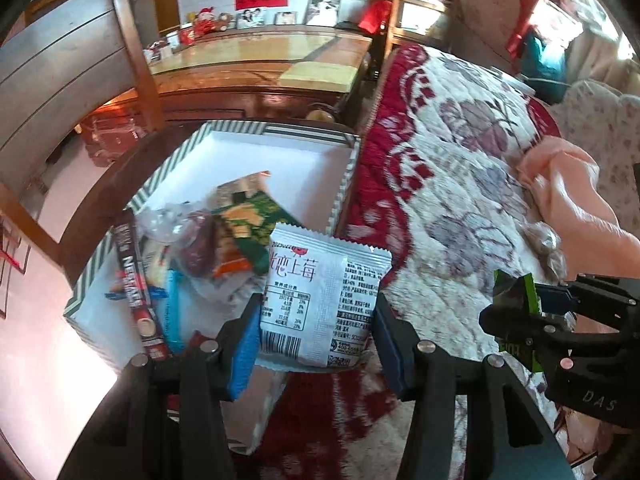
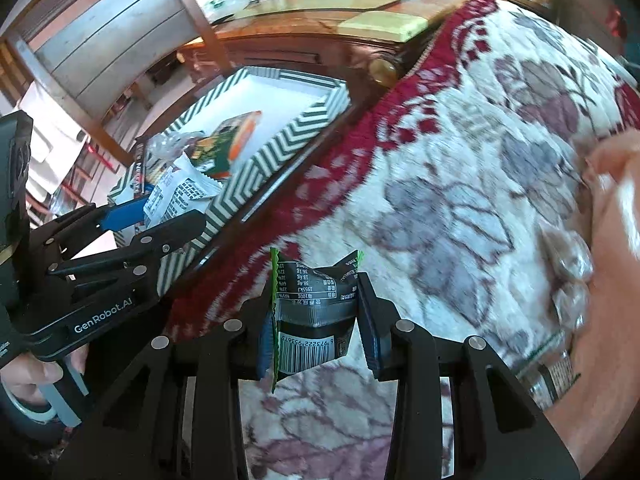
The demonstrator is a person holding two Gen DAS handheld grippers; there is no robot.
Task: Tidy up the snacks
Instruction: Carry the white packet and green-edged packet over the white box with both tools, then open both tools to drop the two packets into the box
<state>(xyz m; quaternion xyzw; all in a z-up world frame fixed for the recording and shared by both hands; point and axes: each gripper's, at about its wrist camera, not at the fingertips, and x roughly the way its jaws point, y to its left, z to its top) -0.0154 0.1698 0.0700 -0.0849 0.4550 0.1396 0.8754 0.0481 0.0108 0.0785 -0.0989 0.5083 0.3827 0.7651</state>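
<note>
Two snack packets held over the bed, box of snacks at the upper left

The left gripper (image 1: 314, 340) clamps a white strawberry packet (image 1: 324, 300) at lower centre, by the striped box (image 1: 340, 196); the right gripper (image 2: 316, 328) pinches a dark green-edged packet (image 2: 312, 320) at bottom centre, above the floral blanket (image 2: 460, 200)

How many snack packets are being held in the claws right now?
2. A white strawberry packet sits in the left claw at the striped box's edge; a green-black packet is in the right claw above the blanket.
</note>
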